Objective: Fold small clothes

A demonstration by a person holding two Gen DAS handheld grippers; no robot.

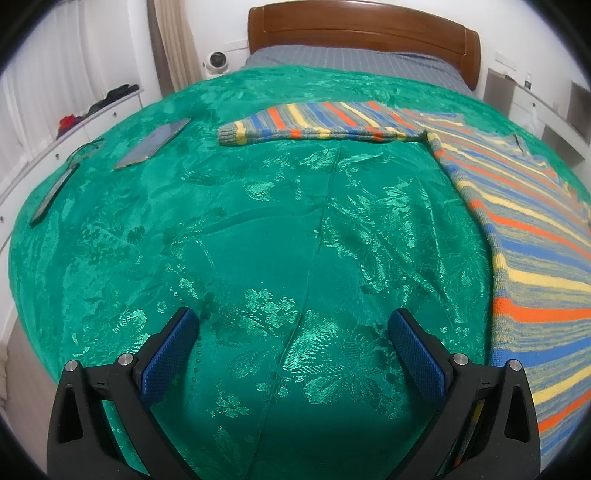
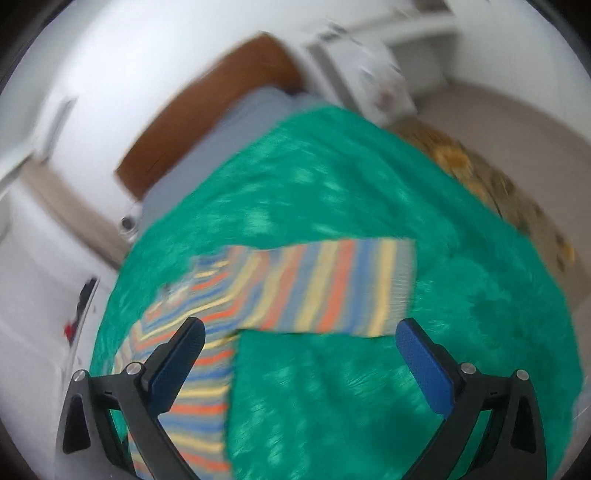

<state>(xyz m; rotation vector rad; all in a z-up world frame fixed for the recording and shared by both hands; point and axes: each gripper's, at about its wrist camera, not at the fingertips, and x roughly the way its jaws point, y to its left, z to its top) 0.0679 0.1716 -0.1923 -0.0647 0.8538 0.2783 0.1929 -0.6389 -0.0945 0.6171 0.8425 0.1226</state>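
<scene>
A striped knit sweater (image 1: pixel 524 221) in blue, orange, yellow and grey lies flat on the green bedspread (image 1: pixel 258 240), its body at the right and one sleeve (image 1: pixel 317 127) stretched left across the far side. My left gripper (image 1: pixel 293 325) is open and empty above bare bedspread, left of the sweater's hem. In the blurred right wrist view the sweater (image 2: pixel 207 369) lies at lower left with its other sleeve (image 2: pixel 332 288) stretched right. My right gripper (image 2: pixel 301 336) is open and empty, hovering just in front of that sleeve.
A tablet (image 1: pixel 151 144) and a second flat device (image 1: pixel 53 195) lie on the bedspread's left side. A wooden headboard (image 1: pixel 362 33) and grey sheet are at the far end. White drawers (image 1: pixel 55 147) line the left wall. Floor and a patterned rug (image 2: pixel 480 173) lie right of the bed.
</scene>
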